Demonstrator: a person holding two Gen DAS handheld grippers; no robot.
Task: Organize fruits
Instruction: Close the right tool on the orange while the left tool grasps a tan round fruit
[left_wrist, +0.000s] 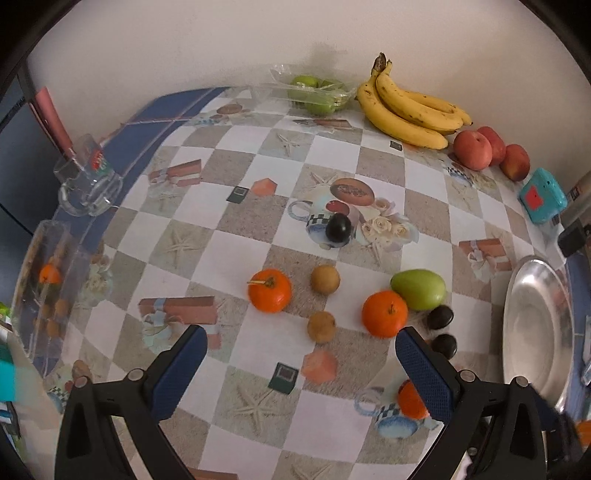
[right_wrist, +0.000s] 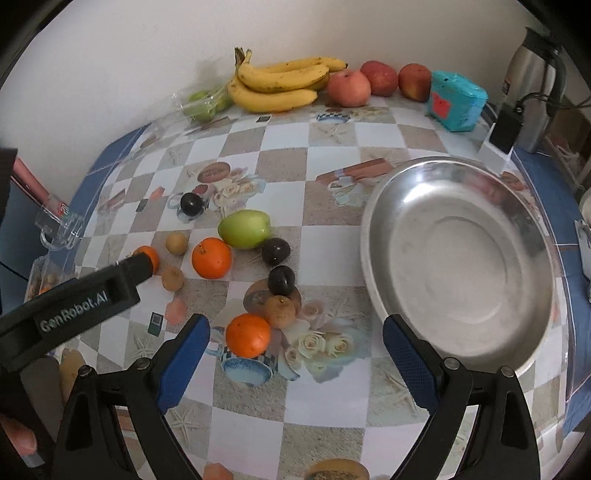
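Loose fruit lies on the checked tablecloth: three oranges (right_wrist: 248, 335) (right_wrist: 211, 257) (left_wrist: 269, 290), a green mango (right_wrist: 244, 228), dark plums (right_wrist: 281, 280) (right_wrist: 275, 251) (right_wrist: 191, 204) and small brown fruits (right_wrist: 280, 311) (left_wrist: 325, 279). An empty steel bowl (right_wrist: 458, 258) stands at the right. My left gripper (left_wrist: 299, 373) is open and empty, above the table before the fruit. My right gripper (right_wrist: 295, 354) is open and empty, near the closest orange. The left gripper's arm (right_wrist: 92, 295) shows at the left of the right wrist view.
Bananas (right_wrist: 280, 83), red apples (right_wrist: 349, 88) and bagged green fruit (right_wrist: 203, 101) line the back wall. A teal box (right_wrist: 456, 101), a steel flask (right_wrist: 532, 92) and a charger (right_wrist: 502, 136) stand at the back right. A glass mug (left_wrist: 86, 184) and a clear container (left_wrist: 48, 288) sit at the left edge.
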